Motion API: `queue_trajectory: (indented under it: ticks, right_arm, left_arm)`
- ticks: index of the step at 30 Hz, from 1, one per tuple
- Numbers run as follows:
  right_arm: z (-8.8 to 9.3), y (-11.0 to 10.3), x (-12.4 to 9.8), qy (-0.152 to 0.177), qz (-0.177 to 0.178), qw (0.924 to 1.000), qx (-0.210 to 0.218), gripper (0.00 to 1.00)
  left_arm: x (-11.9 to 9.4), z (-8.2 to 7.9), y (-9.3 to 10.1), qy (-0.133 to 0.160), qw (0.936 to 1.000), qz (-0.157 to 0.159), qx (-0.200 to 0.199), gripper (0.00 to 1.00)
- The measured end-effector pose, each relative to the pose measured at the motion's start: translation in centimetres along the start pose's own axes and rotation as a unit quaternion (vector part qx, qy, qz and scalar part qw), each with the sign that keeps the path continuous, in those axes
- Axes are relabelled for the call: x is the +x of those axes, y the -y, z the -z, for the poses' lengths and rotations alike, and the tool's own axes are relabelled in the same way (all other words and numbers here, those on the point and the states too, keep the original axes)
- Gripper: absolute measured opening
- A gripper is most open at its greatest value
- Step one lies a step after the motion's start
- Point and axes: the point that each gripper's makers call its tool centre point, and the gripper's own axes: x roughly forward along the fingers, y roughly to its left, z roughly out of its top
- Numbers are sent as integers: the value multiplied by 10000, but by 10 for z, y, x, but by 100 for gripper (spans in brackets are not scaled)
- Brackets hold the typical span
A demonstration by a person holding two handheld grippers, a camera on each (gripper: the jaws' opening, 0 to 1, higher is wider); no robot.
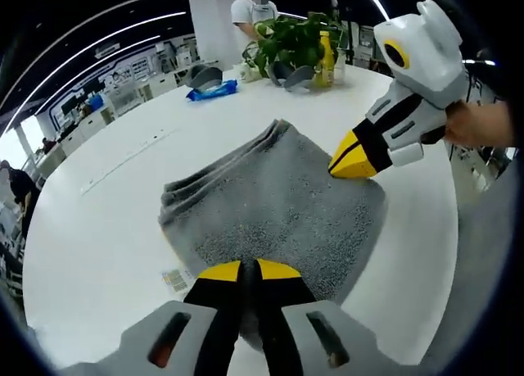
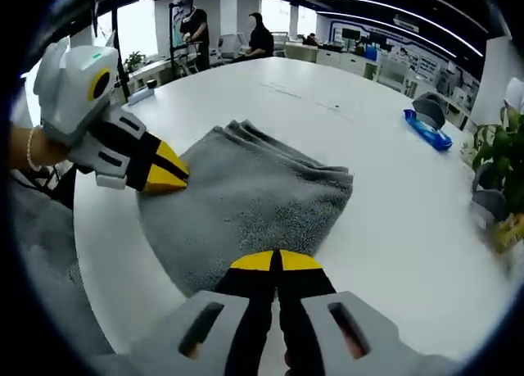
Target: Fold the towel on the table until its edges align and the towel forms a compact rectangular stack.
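A grey towel (image 1: 278, 204) lies folded on the round white table (image 1: 115, 228), its stacked layers showing along the far-left edge (image 2: 270, 151). My left gripper (image 1: 250, 269) is shut at the towel's near edge, with fabric running in under its yellow tips. In the right gripper view it enters from the left as the left gripper (image 2: 168, 177), pinching a corner. My right gripper (image 2: 274, 261) is shut on the neighbouring corner of the same side. It shows as the right gripper (image 1: 354, 165) with a hand behind it. The towel lies flat.
At the table's far side stand a potted plant (image 1: 295, 40), a yellow bottle (image 1: 326, 58), a blue packet (image 1: 211, 90) and grey bowls (image 1: 205, 75). A small label (image 1: 176, 279) lies by the towel. People stand beyond the table. The table edge is close behind both grippers.
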Motion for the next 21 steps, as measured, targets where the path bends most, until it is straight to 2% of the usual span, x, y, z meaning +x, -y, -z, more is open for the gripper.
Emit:
queue_trajectory:
  ticks: [2,5,10,14,18,21]
  right_arm:
    - [-1,1,4,-5,0,9998,197,0]
    - [-4,5,8,21,26,9995,300,0]
    - [-7,6,5,-33,65,9994,352,0]
    - [-21,7,-13,414,91,9968,681,0]
    - [-23,7,-33,633,291,9958,587,0]
    - [-25,8,-52,969,428,9913,776,0]
  left_arm:
    - [3,1,-3,12,9999,-120,116,1]
    - [6,-1,-5,62,9997,-164,139,1]
    - [2,-4,-9,42,9997,-148,-176,1]
    - [-12,-7,-11,248,9977,-128,-611,1]
    - [-29,-5,-11,261,9972,-136,-688,1]
    - [-52,-12,-14,762,9917,-220,-1015,4]
